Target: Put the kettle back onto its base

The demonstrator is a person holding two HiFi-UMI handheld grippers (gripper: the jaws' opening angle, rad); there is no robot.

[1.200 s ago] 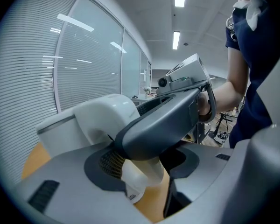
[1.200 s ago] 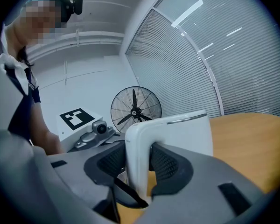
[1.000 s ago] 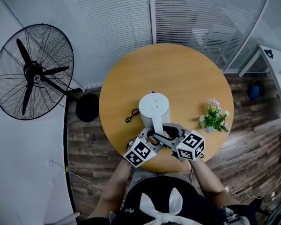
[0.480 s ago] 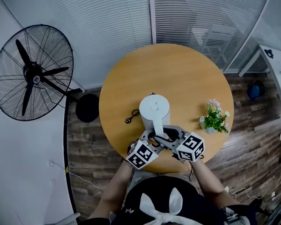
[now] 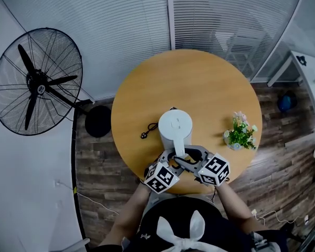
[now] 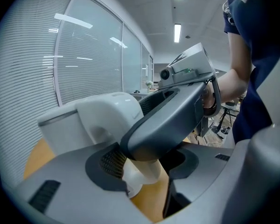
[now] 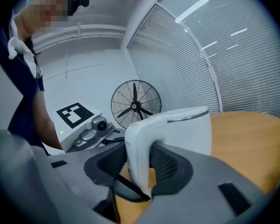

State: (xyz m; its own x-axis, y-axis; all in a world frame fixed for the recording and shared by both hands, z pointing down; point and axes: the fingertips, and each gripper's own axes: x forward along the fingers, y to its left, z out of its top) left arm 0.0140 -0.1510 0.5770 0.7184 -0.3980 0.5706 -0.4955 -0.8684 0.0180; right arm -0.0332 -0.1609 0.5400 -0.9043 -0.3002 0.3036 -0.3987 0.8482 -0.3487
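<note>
The right claw (image 7: 140,166) is clamping the kettle (image 5: 175,125) by its handle; the left claw (image 6: 149,164) is gaping around it. Bare tabletop (image 5: 199,83) is stretching ahead, its edge beneath both.

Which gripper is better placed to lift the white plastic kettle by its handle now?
Right, likely. The right gripper has both pads against the white plastic kettle's handle; the left gripper stands open around the handle's lower end, with a gap on one side.
</note>
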